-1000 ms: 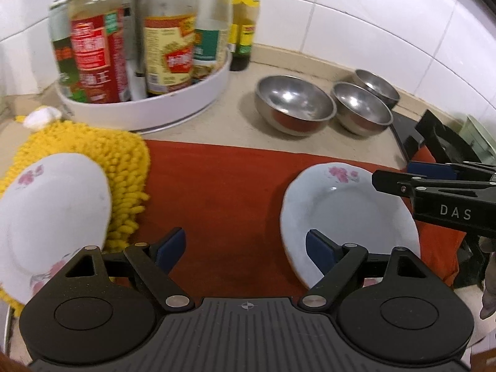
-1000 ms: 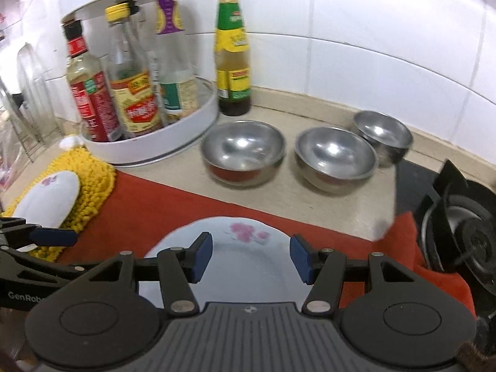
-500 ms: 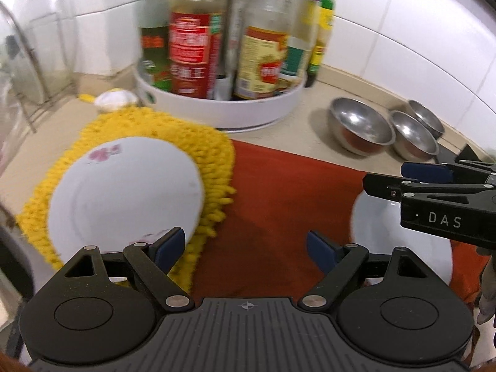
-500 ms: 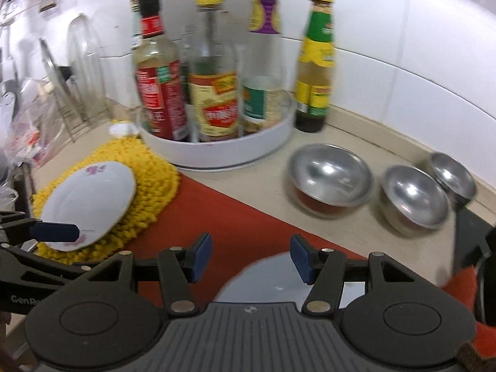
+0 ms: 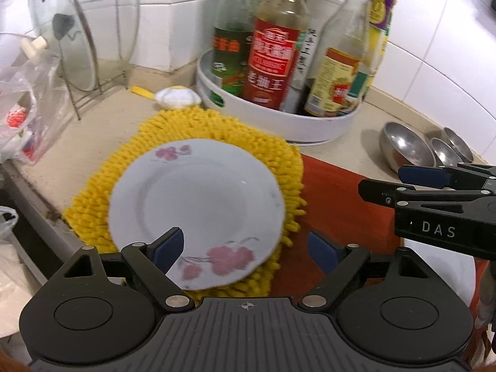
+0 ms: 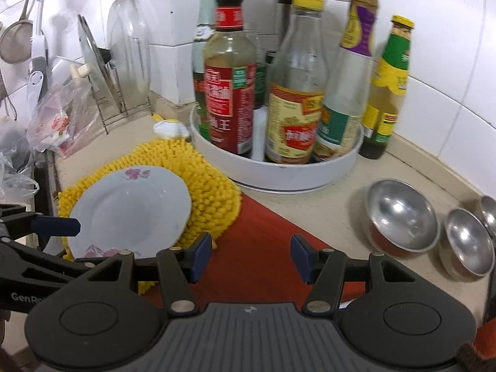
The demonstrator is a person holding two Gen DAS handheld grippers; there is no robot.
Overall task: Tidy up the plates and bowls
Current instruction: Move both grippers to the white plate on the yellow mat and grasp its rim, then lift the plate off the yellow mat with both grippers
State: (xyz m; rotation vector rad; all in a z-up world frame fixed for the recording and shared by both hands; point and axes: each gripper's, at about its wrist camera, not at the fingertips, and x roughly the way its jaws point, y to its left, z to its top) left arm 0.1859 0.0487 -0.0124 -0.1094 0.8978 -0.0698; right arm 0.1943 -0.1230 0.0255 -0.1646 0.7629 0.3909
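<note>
A white plate with pink flowers [image 5: 198, 204] lies on a yellow shaggy mat [image 5: 217, 127]; it also shows in the right wrist view [image 6: 130, 210]. My left gripper [image 5: 246, 248] is open, its left finger over the plate's near rim. A second white plate [image 5: 440, 263] lies on the red cloth [image 5: 338, 195] at the right, mostly hidden under my right gripper. My right gripper [image 6: 248, 255] is open and empty above the red cloth [image 6: 260, 241]. Three steel bowls [image 6: 403, 217] stand in a row at the right.
A white turntable tray [image 6: 279, 173] full of sauce bottles stands behind the mat. Glass lids lean in a wire rack [image 5: 77, 46] at the back left. Plastic bags [image 5: 21, 117] lie at the left edge. A green-labelled bottle [image 6: 387, 93] stands by the tiled wall.
Both grippers have swung left. The plate on the yellow mat now sits in front of my left gripper; the plate on the red cloth has slid out to the right. Both stay open.
</note>
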